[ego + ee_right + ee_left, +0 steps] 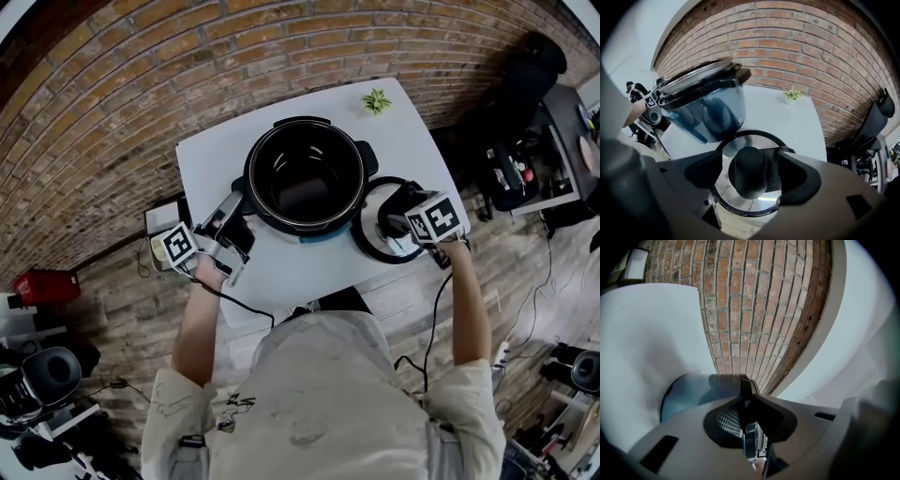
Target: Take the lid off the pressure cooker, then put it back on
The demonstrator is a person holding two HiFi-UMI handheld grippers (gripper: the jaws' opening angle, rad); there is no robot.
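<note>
Lid (740, 199) rests on table (272, 272) beside pressure cooker (255, 202).

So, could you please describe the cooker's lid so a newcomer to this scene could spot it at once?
Start at the white table and find the open black pressure cooker in its middle. The lid lies flat on the table just right of it. It is the only flat round disc there, shiny with a black rim and a black knob at its centre.
</note>
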